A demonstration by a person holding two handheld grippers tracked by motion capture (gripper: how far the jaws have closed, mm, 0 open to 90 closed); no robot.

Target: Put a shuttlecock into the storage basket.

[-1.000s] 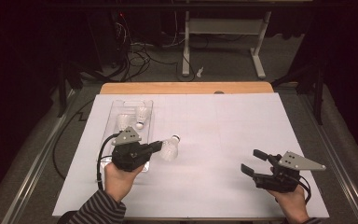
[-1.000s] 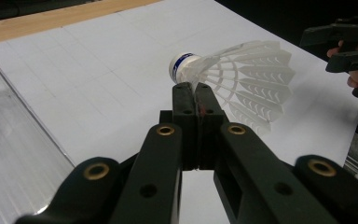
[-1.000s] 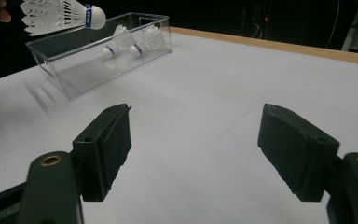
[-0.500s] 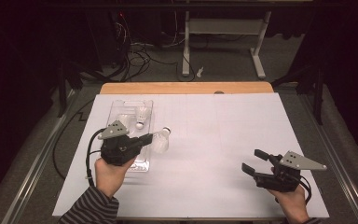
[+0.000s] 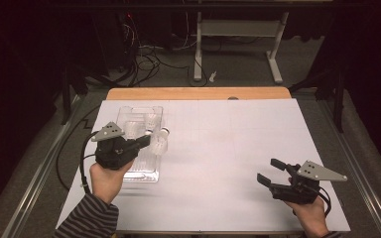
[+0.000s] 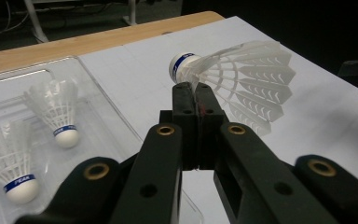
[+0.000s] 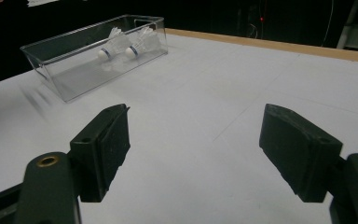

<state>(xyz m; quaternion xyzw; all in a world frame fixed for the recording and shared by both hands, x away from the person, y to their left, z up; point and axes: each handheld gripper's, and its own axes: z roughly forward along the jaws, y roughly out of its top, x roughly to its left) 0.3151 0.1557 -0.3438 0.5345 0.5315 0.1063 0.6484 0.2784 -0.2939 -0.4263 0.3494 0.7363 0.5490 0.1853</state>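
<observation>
Work in hand: a person is carrying a shuttlecock [image 6: 233, 79] toward a clear plastic box [image 5: 129, 113] at the far left of a white table [image 5: 238, 148].
Left gripper [image 5: 146, 140]: its jaws are pressing together on the shuttlecock's feather skirt, just below the white cork tip with the blue band.
Shuttlecock: it is hanging in the air, lying sideways, just beside the box's right wall and above the table, cork pointing away from the person.
Why held this way: pinching near the cork probably keeps the light feathers from crushing and lets the piece drop in cleanly.
Box: it is already holding 2 more shuttlecocks [image 6: 56, 112], lying side by side.
Left hand [image 5: 106, 181]: it is gripping the tool from below, forearm in a striped sleeve [image 5: 87, 220] angling up from the bottom edge.
Right gripper [image 5: 273, 173]: its jaws are standing wide apart, holding nothing, waiting low over the near right corner, well apart from the box.
</observation>
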